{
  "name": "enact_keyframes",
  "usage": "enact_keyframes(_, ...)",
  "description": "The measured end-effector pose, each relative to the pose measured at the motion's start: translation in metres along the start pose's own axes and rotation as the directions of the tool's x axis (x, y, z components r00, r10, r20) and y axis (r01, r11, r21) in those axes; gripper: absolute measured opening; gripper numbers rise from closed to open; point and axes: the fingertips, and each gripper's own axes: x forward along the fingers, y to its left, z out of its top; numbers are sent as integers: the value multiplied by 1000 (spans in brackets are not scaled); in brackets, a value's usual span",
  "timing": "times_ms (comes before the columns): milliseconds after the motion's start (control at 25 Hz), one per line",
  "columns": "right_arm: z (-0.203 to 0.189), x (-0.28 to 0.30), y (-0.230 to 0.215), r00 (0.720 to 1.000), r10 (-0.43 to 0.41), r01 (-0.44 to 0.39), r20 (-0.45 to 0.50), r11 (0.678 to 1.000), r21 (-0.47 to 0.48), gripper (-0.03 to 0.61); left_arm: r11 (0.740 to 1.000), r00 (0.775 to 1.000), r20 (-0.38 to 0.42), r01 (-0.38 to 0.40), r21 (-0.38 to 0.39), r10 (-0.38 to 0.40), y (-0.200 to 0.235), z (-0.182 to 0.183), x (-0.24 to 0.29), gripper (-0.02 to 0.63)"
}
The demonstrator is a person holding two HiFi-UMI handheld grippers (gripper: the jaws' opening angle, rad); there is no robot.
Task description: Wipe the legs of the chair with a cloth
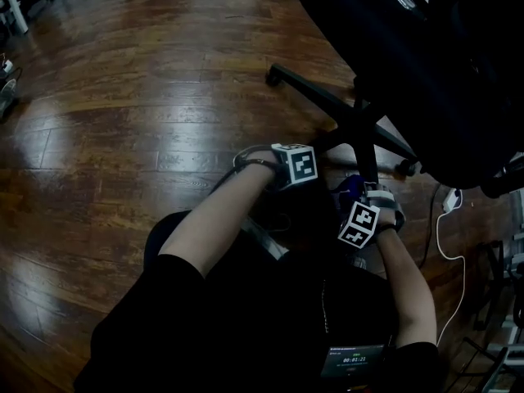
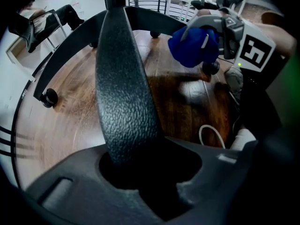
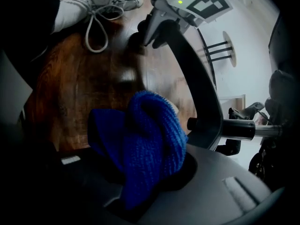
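**Left side.** My left tool (image 2: 147, 161) points almost straight down at the wooden floor (image 1: 123, 137). Its jaws stand partly apart and clamp one textured black chair leg (image 2: 124, 88). The leg passes up between the jaws and fills the gap. In the left gripper view, a caster (image 2: 49, 97) on a neighbouring leg rests on the floor to the left of the clamped leg.

**Centre.** The blue cloth (image 3: 150, 139) is bunched into a wad. In the head view it sits between my two tools, just below the hub of the chair (image 1: 426, 72) base. In the left gripper view it appears above and to the right of the clamped leg.

**Right side.** My right tool (image 3: 145, 175) has its jaws closed on the cloth, which bulges out above them. In the right gripper view, the clamped leg runs just right of the cloth and on up to my left tool. Contact between cloth and leg cannot be confirmed. A white cable (image 1: 446, 244) lies on the floor to the right of this tool.
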Motion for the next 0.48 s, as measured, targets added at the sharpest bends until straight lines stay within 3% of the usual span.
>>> enact_keyframes(320, 29, 35, -97, 995, -97, 98, -34, 995, 29, 106, 999, 999, -6, 39, 13, -39, -8, 0, -6, 124)
enact_keyframes(480, 33, 31, -100, 990, -141, 141, -19, 990, 4, 103, 999, 999, 5, 33, 16, -33, -7, 0, -7, 124)
